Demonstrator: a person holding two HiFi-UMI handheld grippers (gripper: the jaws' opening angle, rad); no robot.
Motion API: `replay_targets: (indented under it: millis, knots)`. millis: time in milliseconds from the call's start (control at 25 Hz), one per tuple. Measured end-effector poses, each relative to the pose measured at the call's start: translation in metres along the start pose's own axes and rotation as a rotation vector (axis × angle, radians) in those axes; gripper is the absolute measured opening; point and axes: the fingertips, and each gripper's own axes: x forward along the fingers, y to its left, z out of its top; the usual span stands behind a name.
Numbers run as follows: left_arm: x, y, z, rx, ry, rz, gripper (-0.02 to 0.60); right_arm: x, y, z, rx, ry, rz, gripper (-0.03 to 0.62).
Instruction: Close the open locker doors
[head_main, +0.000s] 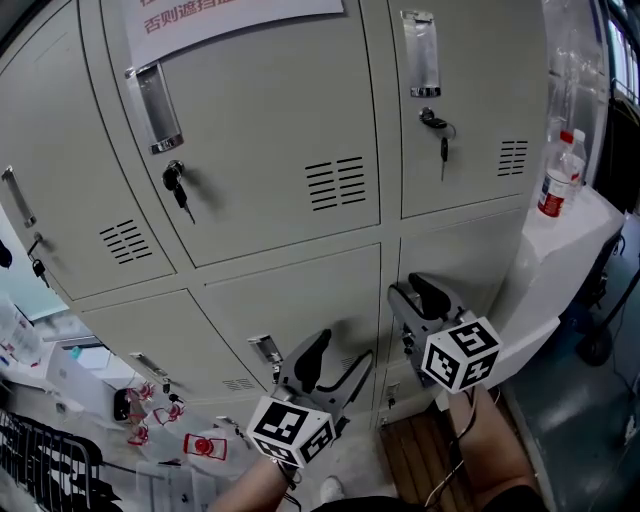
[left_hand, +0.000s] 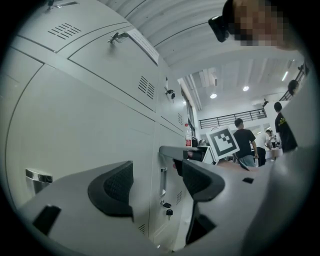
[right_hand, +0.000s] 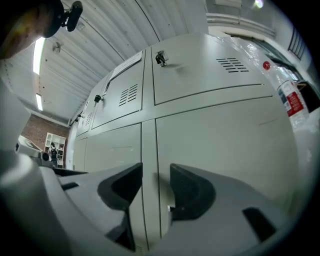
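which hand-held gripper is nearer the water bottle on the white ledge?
Right. The right hand-held gripper is below and left of the bottle; the left hand-held gripper is further left and lower still.

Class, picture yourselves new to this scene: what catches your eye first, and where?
A wall of grey lockers fills the head view, keys dangling from their locks. Low in front, the left gripper and right gripper, each bearing a black-and-white marker cube, face them with jaws apart. At right, a red-labelled bottle stands on a white ledge.
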Motion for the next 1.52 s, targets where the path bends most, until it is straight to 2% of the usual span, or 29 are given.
replay_targets:
  millis: [440,760,1320,1520]
  knots:
    - [0.004,-0.005,0.005,0.007,-0.015,0.01,0.301,-0.002,0.001,-0.001,-0.012,0.009,0.021,0.161]
    - [-0.008,-0.023,0.012,0.006,-0.028,0.046,0.301,-0.028,0.01,0.005,-0.014,0.0,0.058,0.161]
    - [-0.073,-0.081,0.004,0.0,-0.012,0.163,0.29,-0.116,0.064,0.003,0.0,0.006,0.193,0.16]
    - [-0.099,-0.094,0.001,0.001,-0.005,0.162,0.264,-0.137,0.085,-0.007,0.015,0.016,0.196,0.115]
